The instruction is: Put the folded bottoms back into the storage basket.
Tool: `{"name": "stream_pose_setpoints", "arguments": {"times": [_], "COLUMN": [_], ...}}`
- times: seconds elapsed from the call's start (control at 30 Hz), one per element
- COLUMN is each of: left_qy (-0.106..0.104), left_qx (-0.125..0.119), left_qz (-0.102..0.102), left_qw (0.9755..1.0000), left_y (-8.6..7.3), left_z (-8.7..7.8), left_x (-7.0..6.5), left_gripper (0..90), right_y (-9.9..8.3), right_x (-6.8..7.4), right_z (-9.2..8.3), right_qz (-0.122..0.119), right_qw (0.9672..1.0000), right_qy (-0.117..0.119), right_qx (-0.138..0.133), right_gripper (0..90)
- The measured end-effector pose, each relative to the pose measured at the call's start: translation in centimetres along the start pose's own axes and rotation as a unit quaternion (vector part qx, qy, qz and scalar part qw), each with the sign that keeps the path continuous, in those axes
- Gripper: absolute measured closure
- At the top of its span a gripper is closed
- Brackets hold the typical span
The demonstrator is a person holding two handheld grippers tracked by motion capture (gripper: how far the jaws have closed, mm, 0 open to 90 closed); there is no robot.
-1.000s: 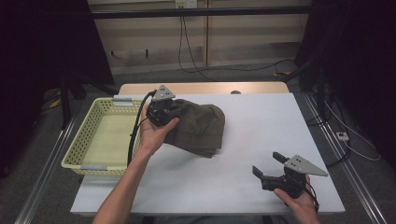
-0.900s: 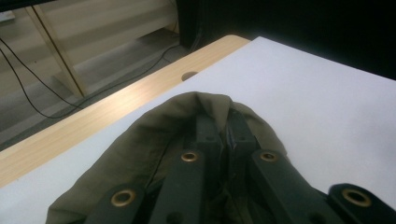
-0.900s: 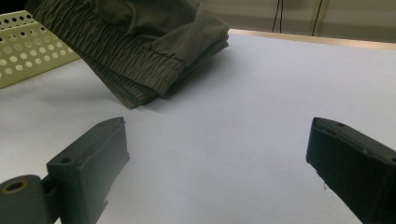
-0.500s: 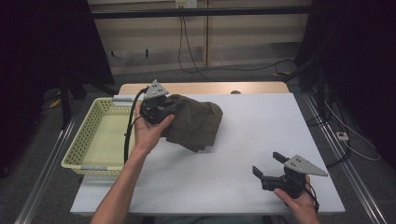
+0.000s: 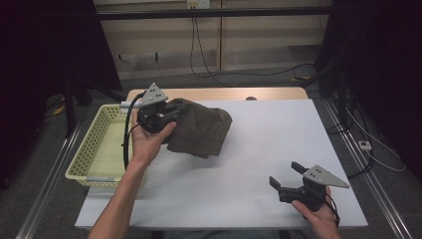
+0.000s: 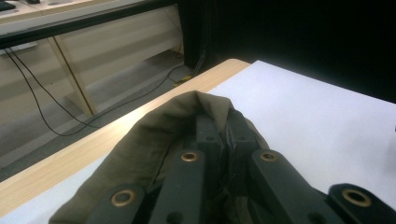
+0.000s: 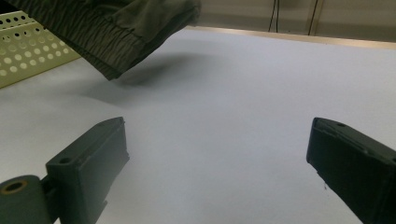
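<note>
— Cloth, then: what have I got hold of?

— I have the left gripper (image 5: 166, 115) clamped tight on the left edge of a folded olive garment (image 5: 201, 129), with fabric bunched up over both jaws in the left gripper view. The bundle hangs partly off the white table (image 5: 259, 164), its lower hem sagging toward the surface, just beside the yellow basket (image 5: 94, 149) that sits at the table's left edge.

— How do I expect it to handle?

— Soft and limp, I judge. It droops wherever I don't support it, so a pinch on one edge lets the folds slide open. It looks light enough for one tool, and the woven surface should not slip between the pads. Nothing fragile about it.

— Where would a better hold be?

— On the thick folded edge, where several layers stack up, like the ribbed hem (image 7: 116, 44) seen from the right gripper view. Catching all the layers there keeps the bundle together.

— And my other tool?

— My right gripper (image 5: 291, 180) rests low at the near right of the table, jaws spread wide, nothing between them, well apart from the garment.
</note>
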State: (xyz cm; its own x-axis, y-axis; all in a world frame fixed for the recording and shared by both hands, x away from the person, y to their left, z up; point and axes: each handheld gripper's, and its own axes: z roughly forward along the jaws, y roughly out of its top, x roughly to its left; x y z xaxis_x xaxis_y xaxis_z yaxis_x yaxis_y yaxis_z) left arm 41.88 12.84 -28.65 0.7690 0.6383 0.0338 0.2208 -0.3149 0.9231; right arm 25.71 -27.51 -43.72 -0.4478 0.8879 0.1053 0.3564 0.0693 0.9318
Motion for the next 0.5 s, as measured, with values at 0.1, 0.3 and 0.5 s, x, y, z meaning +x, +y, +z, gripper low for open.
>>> {"name": "stream_pose_setpoints", "arguments": {"times": [0.1, 0.3, 0.5], "left_qy": [0.0, 0.002, 0.013], "left_qx": [-0.004, -0.016, -0.024], "left_qz": [-0.001, 0.001, -0.01], "left_qw": [1.0, 0.9999, 0.9996], "left_y": [0.1, 0.5, 0.9], "left_z": [-0.5, -1.5, -2.6], "left_x": [0.2, 0.3, 0.5], "left_gripper": [87.0, 87.0, 87.0], "right_y": [0.0, 0.0, 0.0], "right_x": [0.0, 0.0, 0.0], "right_z": [0.0, 0.0, -0.1], "right_qz": [0.0, -0.001, -0.002], "right_qw": [1.0, 1.0, 1.0], "right_qy": [0.0, 0.001, 0.002], "right_qx": [0.0, 0.0, -0.001], "right_gripper": [5.0, 5.0, 5.0]}}
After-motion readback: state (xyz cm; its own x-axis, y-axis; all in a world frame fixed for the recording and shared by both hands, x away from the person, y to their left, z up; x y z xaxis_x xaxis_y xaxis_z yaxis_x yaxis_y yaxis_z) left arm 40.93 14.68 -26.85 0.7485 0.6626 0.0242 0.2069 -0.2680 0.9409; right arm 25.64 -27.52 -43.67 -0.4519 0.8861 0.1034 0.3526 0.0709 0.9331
